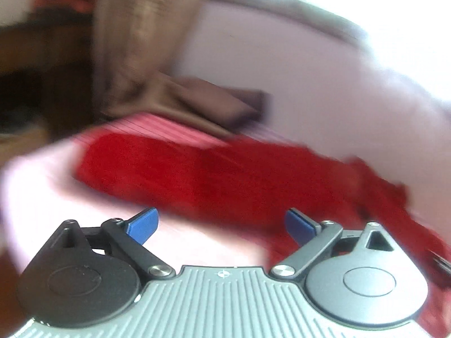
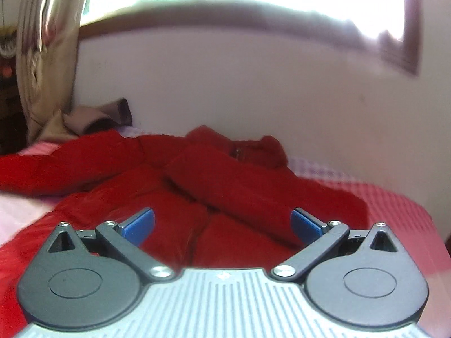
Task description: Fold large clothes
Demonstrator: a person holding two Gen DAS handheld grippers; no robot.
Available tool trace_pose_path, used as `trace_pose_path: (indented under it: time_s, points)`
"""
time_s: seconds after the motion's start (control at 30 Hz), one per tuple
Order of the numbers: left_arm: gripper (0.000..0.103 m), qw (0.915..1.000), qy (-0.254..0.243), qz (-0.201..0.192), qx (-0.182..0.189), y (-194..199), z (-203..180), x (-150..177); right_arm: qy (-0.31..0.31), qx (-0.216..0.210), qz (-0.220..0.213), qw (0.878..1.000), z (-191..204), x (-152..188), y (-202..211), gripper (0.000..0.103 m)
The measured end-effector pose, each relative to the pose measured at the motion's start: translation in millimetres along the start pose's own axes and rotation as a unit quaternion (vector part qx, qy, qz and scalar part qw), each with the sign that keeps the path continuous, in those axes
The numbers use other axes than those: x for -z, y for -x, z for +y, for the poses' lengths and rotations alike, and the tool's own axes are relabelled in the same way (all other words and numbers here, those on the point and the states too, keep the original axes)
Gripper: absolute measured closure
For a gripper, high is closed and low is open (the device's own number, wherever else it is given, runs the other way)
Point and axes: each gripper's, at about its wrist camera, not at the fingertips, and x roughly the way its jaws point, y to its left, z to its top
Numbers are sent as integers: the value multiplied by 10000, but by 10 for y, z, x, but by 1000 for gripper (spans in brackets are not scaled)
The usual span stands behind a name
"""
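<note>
Hovering over the bed (image 1: pixel 33 174), the left gripper (image 1: pixel 221 225) shows wide jaws with nothing between them; the red coat (image 1: pixel 197 174) lies just ahead, blurred, a brown cloth (image 1: pixel 203 101) beyond it by the wall (image 1: pixel 253 50). From the right wrist, the right gripper (image 2: pixel 222 225) also stands wide and empty above the coat (image 2: pixel 225 191), spread flat with one sleeve (image 2: pixel 253 180) crossed over its body, likely ready for a next fold.
</note>
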Motion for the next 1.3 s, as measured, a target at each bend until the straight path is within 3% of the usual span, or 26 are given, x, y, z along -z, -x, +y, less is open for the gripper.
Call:
trace_pose_path:
  time_s: [0.07,0.17,0.3,0.33,0.37,0.4,0.43,0.5,0.6,0.7,0.83,0.97,1.0,1.1,1.13,1.17,1.2,1.3]
  points:
    - [3,9993,-307,28,213,-94,-221,176,185,80,105,9997,158,-42,-359,0]
    - [3,9969,-722,179,244,-268,-420,401,532,373,97,9978,402,-82,-795,0]
    - [3,9951,-931,332,-33,-444,-385,659,1282,763,360,9882,645,-72,-1355,0]
    - [3,9952,-900,383,-33,-444,-363,719,1440,886,410,9847,649,-75,-1468,4]
    - [3,9960,-806,387,-10,-455,-325,750,1412,857,408,9854,598,-95,-1509,43]
    - [2,9966,-738,366,17,-469,-284,745,1183,678,515,9893,467,-133,-1555,73]
    - [1,9969,-696,358,33,-489,-235,721,845,613,670,9923,287,-180,-1586,90]
    - [0,9972,-616,419,11,-541,-208,703,528,652,453,9954,-45,-251,-1480,91]
    - [0,9971,-654,379,-9,-541,-221,696,-31,1005,-1,9949,-793,-263,-975,92]
    - [0,9967,-720,360,-51,-535,-246,708,-613,1653,-361,9837,-1725,-141,-299,92]
    - [0,9966,-767,297,-83,-524,-273,730,-1265,2524,-193,9591,-2879,213,344,92]
    - [0,9959,-864,280,-44,-524,-299,734,-2546,2632,339,9299,-3843,882,638,89]
    - [0,9956,-884,310,-11,-525,-301,728,-2837,2607,471,9216,-3964,1053,681,89]
    - [1,9941,-1009,407,-17,-464,-324,678,-3696,2395,519,8963,-4076,1546,872,68]
    - [1,9935,-1065,408,7,-423,-328,663,-3884,2303,426,8912,-4025,1676,970,59]
    - [1,9927,-1141,387,55,-343,-325,642,-4005,2188,315,8892,-3932,1752,1053,57]
    - [1,9921,-1195,357,100,-275,-320,629,-4073,1960,182,8918,-3798,1800,1187,56]
    - [0,9902,-1367,176,224,-25,-269,609,-3886,886,-93,9171,-3252,1962,1549,50]
